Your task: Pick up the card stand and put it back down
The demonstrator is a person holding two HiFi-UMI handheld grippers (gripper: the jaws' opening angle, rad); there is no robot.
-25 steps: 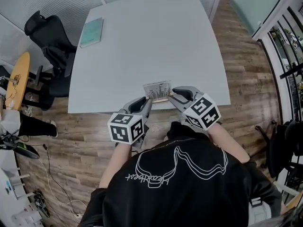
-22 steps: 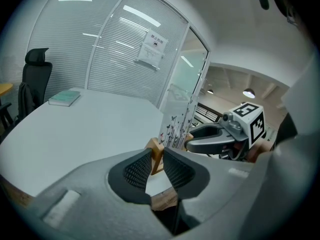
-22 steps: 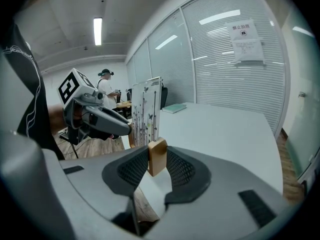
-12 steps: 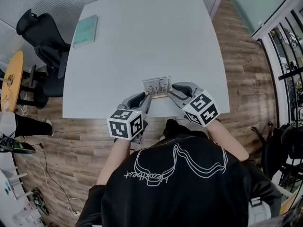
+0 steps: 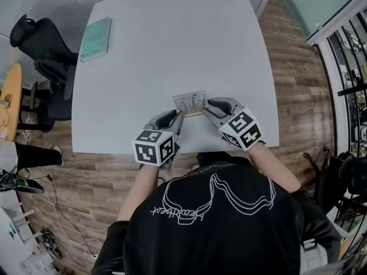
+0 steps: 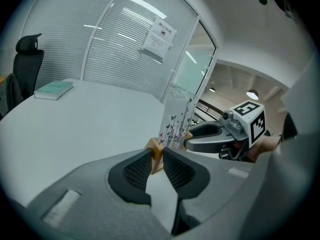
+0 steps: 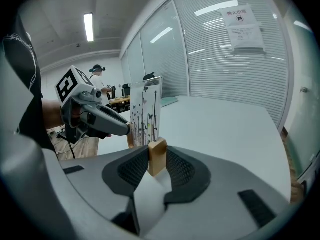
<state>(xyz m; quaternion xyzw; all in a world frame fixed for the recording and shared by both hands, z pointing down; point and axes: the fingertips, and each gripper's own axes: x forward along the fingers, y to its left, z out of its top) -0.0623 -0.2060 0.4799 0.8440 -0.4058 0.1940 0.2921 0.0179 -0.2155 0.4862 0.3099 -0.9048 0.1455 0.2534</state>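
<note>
The card stand is a clear upright card printed with small butterflies, set in a wooden base. It is near the front edge of the white table. My left gripper is shut on the left end of the wooden base. My right gripper is shut on the right end. The card stands upright between the two grippers. Whether the base touches the table I cannot tell.
A teal book lies at the table's far left corner, beside a black office chair. Glass partitions with blinds and a paper notice stand beyond the table. A person stands far off.
The head view has shifted. The stand and both grippers now show a little farther in from the table's front edge. Both grips look the same.
</note>
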